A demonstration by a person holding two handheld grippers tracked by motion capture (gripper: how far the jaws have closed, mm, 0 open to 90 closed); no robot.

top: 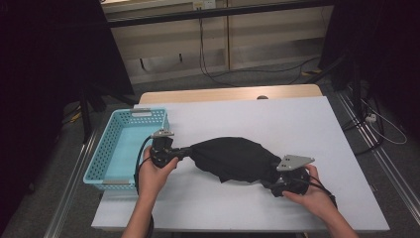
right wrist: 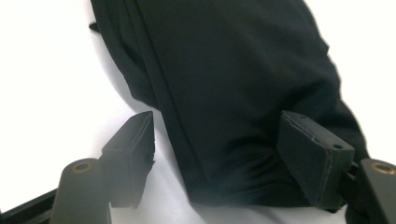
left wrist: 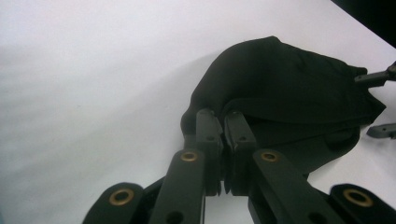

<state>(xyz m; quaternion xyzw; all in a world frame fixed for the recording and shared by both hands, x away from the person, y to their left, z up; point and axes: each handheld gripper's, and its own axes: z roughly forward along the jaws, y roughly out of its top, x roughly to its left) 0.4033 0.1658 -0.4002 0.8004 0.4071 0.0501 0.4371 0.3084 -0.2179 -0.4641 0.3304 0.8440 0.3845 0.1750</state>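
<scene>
- Left claw (top: pixel 184 152), seen from above at the 9 o'clock end of the cloth (top: pixel 234 159), is pinched tight on a fold of that cloth's edge.
- Its own view shows the two jaws pressed together with almost no gap, a thin bit of black fabric (left wrist: pixel 285 88) caught between the tips (left wrist: pixel 225 121).
- Left hand (top: pixel 154 171) wraps the claw body from 6 o'clock, and a black cable loops off it toward 7 o'clock.
- Right claw (top: pixel 275 177) sits at the cloth's 4 o'clock end, under its grey plate (top: pixel 294 162), with the right hand (top: pixel 309 196) gripping it from 5 o'clock.
- In its own view the jaws stand well apart, one pad at 8 o'clock and the other at 3 o'clock of the frame (right wrist: pixel 219 140).
- A bulge of the cloth (right wrist: pixel 224 84) lies between those pads; the 8 o'clock pad is clear of the fabric, while the 3 o'clock pad lies against it or just beside it, so nothing is clamped.
- From the left claw's view, the right claw's jaw tips (left wrist: pixel 380 102) show at 3 o'clock, spread either side of the cloth's far end.
- Cloth lies bunched in a dark mound near the middle of the white table (top: pixel 277 119), stretched lengthwise between the two claws.
- Basket (top: pixel 106 153), light blue and perforated, stands at the table's 9 o'clock edge, just beside the left claw and apart from the cloth.
</scene>
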